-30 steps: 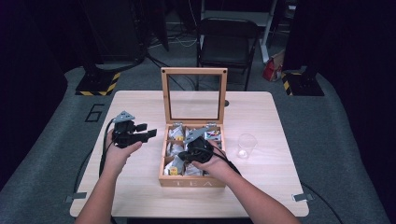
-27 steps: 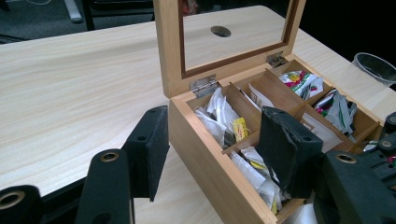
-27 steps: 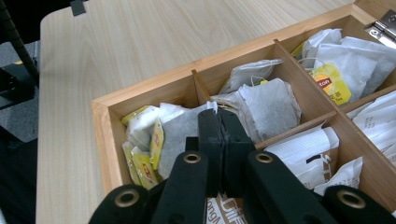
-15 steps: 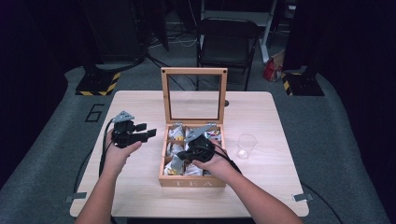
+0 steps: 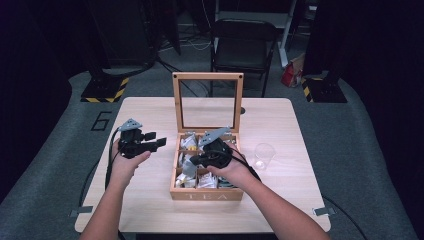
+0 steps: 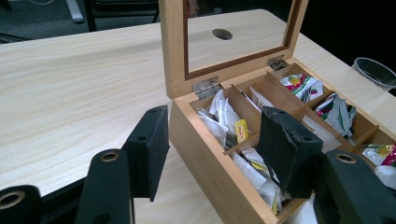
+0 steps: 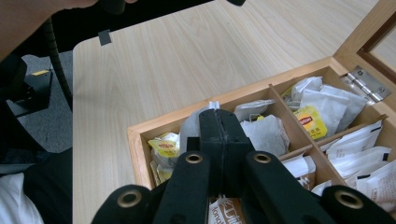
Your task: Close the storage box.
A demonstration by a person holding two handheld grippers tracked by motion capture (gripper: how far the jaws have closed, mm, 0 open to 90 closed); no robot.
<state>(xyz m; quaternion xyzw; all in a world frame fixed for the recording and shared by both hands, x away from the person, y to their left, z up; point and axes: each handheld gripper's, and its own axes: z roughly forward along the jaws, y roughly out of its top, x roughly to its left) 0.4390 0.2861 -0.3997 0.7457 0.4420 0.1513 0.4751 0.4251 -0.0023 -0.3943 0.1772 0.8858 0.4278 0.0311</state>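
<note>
The right hand-held gripper (image 7: 219, 126) has risen slightly above the open wooden tea box (image 5: 206, 192), jaws pinched on a white tea bag (image 7: 194, 126) beneath them. The left hand-held gripper (image 6: 210, 154) hangs half-open, empty, beside the box. The tea bag is probably coming out.

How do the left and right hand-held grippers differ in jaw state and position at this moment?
The left hand-held gripper has its jaws apart with nothing between them; the right hand-held gripper has its jaws shut, apparently pinching a white tea bag. The left one sits beside the tea box, over the table; the right one is over the box's compartments. Both have black padded jaws and are held by hand.
</note>
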